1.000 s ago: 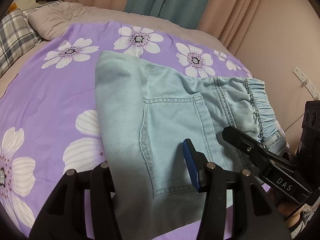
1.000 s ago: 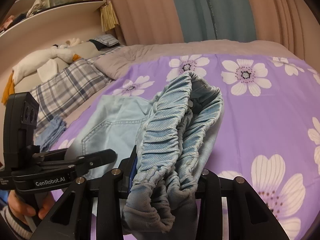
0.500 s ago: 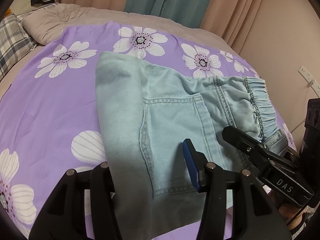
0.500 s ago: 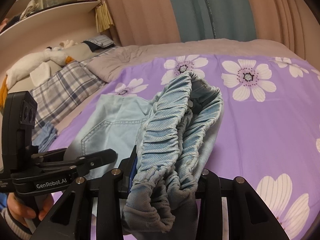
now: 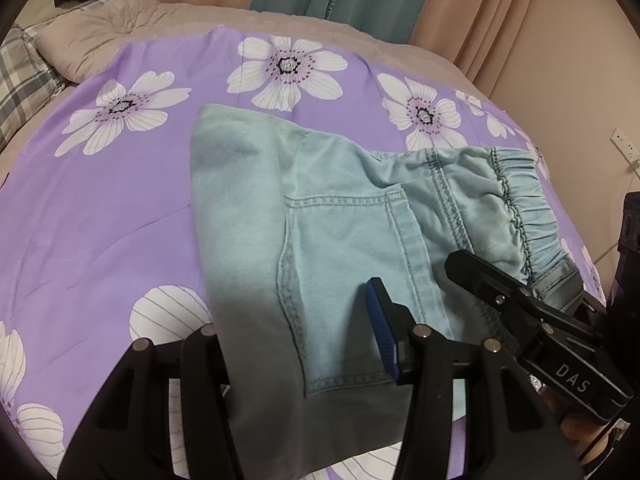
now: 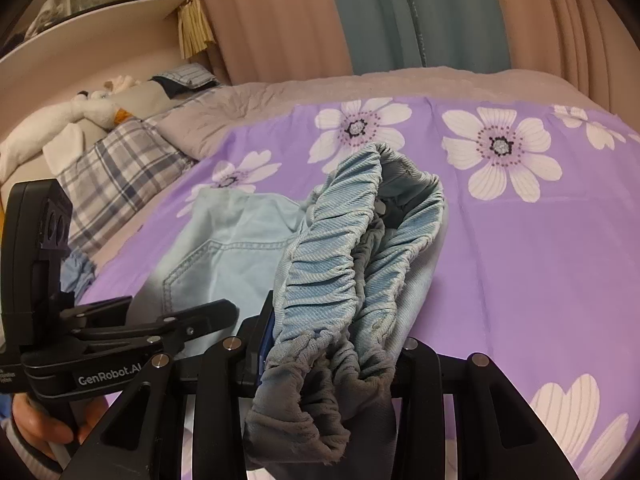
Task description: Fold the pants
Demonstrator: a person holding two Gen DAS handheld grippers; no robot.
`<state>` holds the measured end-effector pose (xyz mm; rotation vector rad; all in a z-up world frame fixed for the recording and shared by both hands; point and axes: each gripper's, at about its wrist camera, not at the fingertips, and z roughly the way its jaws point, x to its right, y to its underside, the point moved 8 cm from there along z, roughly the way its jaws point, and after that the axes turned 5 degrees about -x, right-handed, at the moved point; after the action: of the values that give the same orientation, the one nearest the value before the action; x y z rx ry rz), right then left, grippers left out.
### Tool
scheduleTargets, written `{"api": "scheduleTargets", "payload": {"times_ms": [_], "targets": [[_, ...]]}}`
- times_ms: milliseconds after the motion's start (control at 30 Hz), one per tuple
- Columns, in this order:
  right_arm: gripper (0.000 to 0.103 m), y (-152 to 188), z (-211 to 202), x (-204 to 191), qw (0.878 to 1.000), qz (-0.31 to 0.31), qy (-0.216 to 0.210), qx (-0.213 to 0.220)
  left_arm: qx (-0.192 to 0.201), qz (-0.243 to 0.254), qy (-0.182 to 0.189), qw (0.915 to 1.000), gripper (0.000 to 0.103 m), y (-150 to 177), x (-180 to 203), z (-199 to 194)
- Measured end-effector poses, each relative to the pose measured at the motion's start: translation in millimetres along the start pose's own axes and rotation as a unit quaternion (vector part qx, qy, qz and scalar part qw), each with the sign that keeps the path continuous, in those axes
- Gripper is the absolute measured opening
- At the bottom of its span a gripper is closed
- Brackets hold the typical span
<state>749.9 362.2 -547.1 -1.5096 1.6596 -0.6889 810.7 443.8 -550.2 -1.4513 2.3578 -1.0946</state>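
Observation:
Pale blue denim pants (image 5: pixel 340 232) lie folded on the purple flowered bedspread (image 5: pixel 120 208), back pocket up, with the near part lifted. My left gripper (image 5: pixel 296 344) is shut on the folded leg edge, and cloth fills the gap beside its blue pad. The right gripper (image 5: pixel 472 268) comes in from the right at the elastic waistband (image 5: pixel 520 208). In the right wrist view that waistband (image 6: pixel 352 264) is bunched between the fingers of my right gripper (image 6: pixel 324 352), which is shut on it. The left gripper (image 6: pixel 208 312) shows at the left, held by a hand (image 6: pixel 36 424).
A plaid pillow (image 6: pixel 116 172) and a beige quilt (image 5: pixel 120 28) lie at the bed's head, with a white plush toy (image 6: pixel 52 128) behind. Curtains (image 6: pixel 400 16) hang along the far side. A shelf (image 6: pixel 92 12) is up left, and a wall socket (image 5: pixel 624 144) at right.
Both grippers have carried the pants further across the bedspread, away from the near edge. The flowers slide toward the cameras. Both grips look the same.

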Motion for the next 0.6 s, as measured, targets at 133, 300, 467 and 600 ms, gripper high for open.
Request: {"api": "scheduleTargets", "payload": {"times_ms": [133,300,467,600], "targets": [[0.04,-1,10,4,1.0,0.0,-0.001,-0.007,-0.007,-0.003,-0.003,1.0,0.05,-1,-3,9],[0.039,0,19,7,1.0,0.002,0.0,-0.016,-0.017,-0.002,-0.006,0.9998,0.05,-2,-7,20],[0.04,0,27,9,1.0,0.005,-0.001,-0.024,-0.024,-0.007,-0.01,0.9996,0.05,-3,-11,28],[0.04,-2,33,9,1.0,0.005,0.0,-0.029,-0.029,-0.01,-0.012,0.9995,0.05,-4,-14,33]]}}
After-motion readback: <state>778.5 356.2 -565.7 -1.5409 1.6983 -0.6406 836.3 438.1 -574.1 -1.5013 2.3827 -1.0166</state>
